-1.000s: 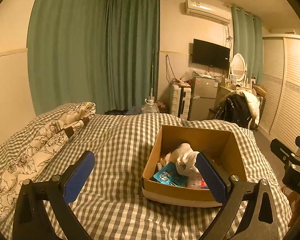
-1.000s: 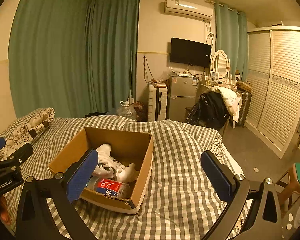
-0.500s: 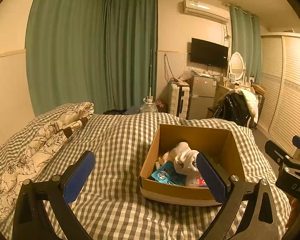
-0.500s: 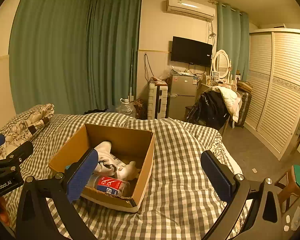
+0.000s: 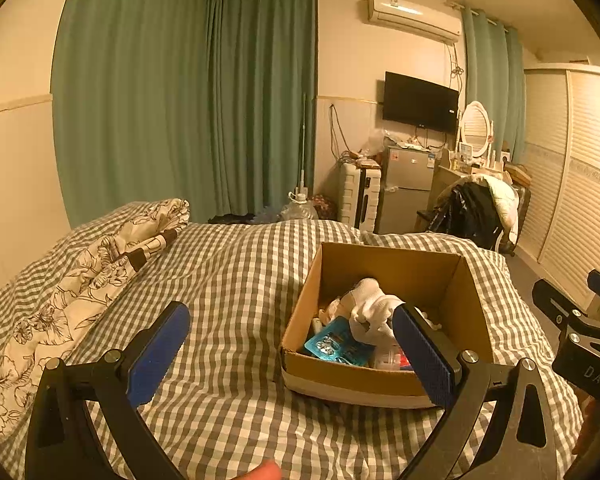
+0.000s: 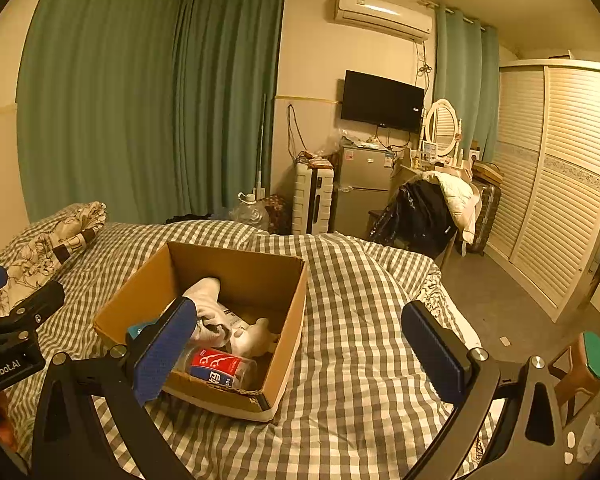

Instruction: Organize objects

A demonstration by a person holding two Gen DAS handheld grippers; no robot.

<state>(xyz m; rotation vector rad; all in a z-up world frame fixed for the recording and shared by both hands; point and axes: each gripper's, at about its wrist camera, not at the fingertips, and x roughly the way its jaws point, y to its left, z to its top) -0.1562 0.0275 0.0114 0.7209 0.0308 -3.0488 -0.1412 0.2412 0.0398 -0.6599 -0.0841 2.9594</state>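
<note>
One red-labelled bottle [image 6: 220, 370] on its side.

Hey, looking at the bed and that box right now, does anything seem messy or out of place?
Mostly the cardboard box: its contents are heaped loosely, white socks draped over a red-labelled bottle lying on its side and a blue packet. Nothing is spilled on the checked bedspread.

Legible markings:

- "GenRobot.AI", white lettering on the black body of the left gripper [image 6: 10, 364], at the lower left of the right wrist view.
- "DAS", pale lettering on the black body of the right gripper [image 5: 592, 372], at the lower right of the left wrist view; the rest of the word runs out of frame.
- The red-and-blue label on the bottle [image 6: 220, 368] inside the cardboard box [image 6: 288, 320] carries white print too small to read.
</note>
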